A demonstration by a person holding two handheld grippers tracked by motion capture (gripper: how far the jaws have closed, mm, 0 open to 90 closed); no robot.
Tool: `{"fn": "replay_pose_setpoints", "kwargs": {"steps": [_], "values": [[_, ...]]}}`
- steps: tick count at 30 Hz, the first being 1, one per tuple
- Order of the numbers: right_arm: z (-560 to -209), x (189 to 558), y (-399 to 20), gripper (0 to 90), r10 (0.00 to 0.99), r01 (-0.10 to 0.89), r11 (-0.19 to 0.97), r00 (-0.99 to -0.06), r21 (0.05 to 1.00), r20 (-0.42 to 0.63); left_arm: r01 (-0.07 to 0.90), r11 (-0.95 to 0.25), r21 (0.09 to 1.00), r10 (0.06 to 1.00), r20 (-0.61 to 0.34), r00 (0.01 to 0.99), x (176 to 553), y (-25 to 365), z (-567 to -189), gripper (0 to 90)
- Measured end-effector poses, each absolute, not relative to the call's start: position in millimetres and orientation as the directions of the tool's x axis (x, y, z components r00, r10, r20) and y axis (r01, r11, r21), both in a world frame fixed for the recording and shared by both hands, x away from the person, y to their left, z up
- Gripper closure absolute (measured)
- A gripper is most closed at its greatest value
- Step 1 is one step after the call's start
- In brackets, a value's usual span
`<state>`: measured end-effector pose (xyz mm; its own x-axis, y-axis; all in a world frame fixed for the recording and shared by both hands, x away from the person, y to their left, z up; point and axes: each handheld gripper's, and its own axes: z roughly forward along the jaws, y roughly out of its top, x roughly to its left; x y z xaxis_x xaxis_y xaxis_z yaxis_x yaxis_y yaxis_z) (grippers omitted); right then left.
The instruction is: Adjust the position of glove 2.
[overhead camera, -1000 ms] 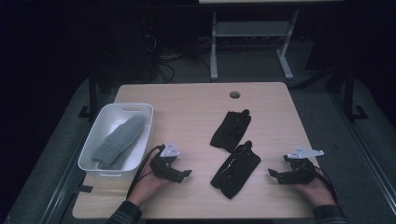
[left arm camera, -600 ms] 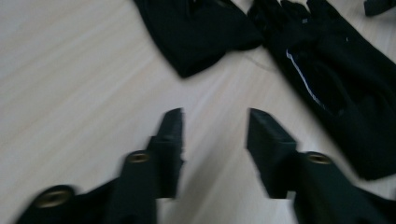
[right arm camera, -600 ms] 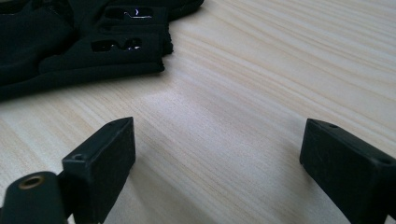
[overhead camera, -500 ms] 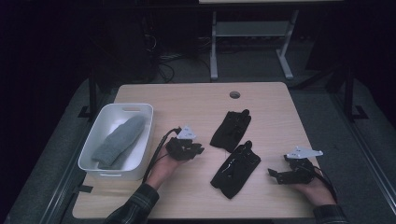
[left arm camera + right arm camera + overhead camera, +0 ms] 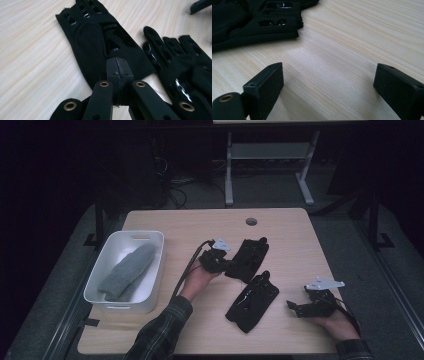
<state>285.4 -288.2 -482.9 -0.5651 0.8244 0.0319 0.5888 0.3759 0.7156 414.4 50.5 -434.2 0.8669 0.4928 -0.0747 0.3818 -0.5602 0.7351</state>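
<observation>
Pressing its two black jaws tight together, the left gripper (image 5: 226, 261) sits at the wrist edge of the farther black glove (image 5: 247, 259); from the left gripper view the closed tips (image 5: 117, 67) lie over the glove's cuff (image 5: 105, 45), though whether any fabric is pinched between them I cannot tell. The jaws have just been closing. Beside it, nearer the person, lies the second black glove (image 5: 252, 301), slanted, the two all but touching. The right gripper (image 5: 295, 307) rests low near the table's right front corner, jaws spread wide over bare wood with nothing between them (the near glove's edge (image 5: 257, 22) lies just ahead of them).

Both gloves lie mid-table on a pale wood-grain tabletop (image 5: 190, 222) with a round cable hole (image 5: 251, 221) at the far edge. At the left stands a white plastic bin (image 5: 150, 290) holding a grey mitten (image 5: 126, 271). Beyond the table the room is dark: grey carpet (image 5: 350, 235), tangled cables and a white desk frame (image 5: 265, 165).
</observation>
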Motion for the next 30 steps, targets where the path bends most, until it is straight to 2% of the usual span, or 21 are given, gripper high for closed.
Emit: {"fn": "replay_pose_setpoints", "kwargs": {"steps": [5,9,11,15,30], "values": [[-483,285,-288,9.0,0.824,0.588,0.376,-0.565,0.716,0.031,0.400,-0.556,0.728,0.490,-0.101,0.866,424,34,-445,89.5],[-483,285,-288,8.9,0.825,0.589,0.376,-0.565,0.716,0.032,0.415,-0.595,0.688,0.489,-0.099,0.866,427,27,-463,89.5],[-483,285,-288,8.9,0.825,0.589,0.376,-0.565,0.715,0.032,0.438,-0.562,0.701,0.507,-0.127,0.853,428,27,-464,89.6],[-483,285,-288,9.0,0.825,0.589,0.376,-0.565,0.715,0.032,0.439,-0.585,0.682,0.528,-0.091,0.845,432,34,-462,89.6],[-483,285,-288,8.9,0.824,0.590,0.377,-0.565,0.714,0.032,0.460,-0.593,0.661,0.519,-0.123,0.846,410,62,-459,89.7]]}}
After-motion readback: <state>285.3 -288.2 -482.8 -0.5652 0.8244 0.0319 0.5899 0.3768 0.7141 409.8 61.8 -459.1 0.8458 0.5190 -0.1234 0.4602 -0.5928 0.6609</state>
